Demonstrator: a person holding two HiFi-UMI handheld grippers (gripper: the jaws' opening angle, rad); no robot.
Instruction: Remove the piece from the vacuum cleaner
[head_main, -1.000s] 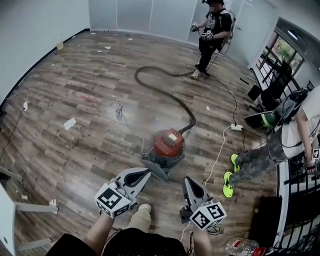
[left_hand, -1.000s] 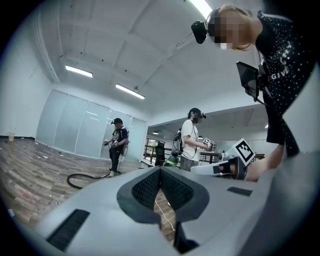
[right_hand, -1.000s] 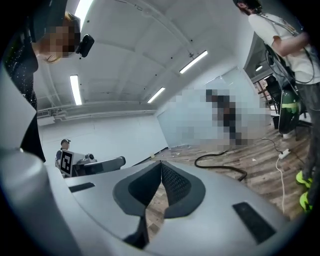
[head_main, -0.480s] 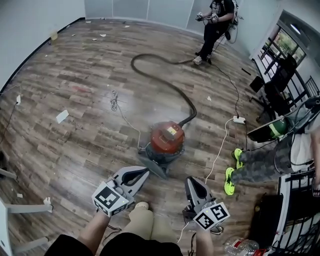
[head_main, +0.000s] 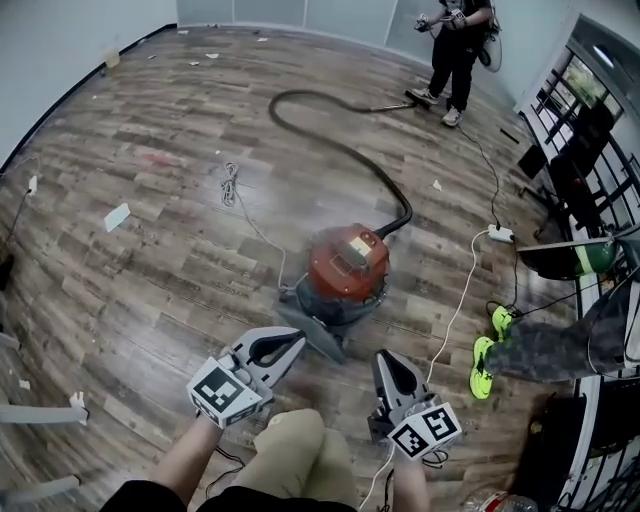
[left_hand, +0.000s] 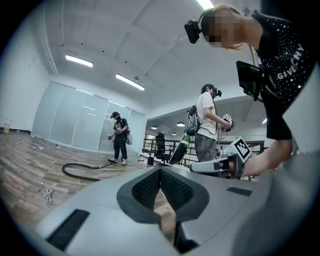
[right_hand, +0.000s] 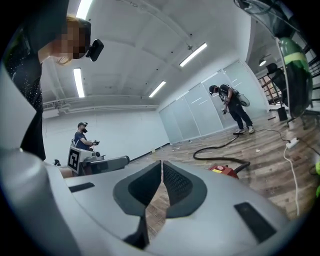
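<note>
A red canister vacuum cleaner (head_main: 346, 268) stands on the wooden floor, on a grey base. Its black hose (head_main: 330, 145) snakes away toward the far end of the room. In the right gripper view the vacuum cleaner (right_hand: 225, 171) shows low at the right. My left gripper (head_main: 297, 343) is shut and empty, just short of the vacuum's near left side. My right gripper (head_main: 384, 362) is also shut and empty, a little nearer to me on the right. Neither touches the vacuum.
A white cable (head_main: 452, 310) runs from a power strip (head_main: 500, 234) across the floor right of the vacuum. A person in yellow shoes (head_main: 484, 364) stands at the right. Another person (head_main: 456, 40) stands at the hose's far end. Paper scraps (head_main: 116, 216) lie at the left.
The vacuum cleaner now sits closer and larger in the head view as I have stepped toward it. Both grippers keep their place and stay shut.
</note>
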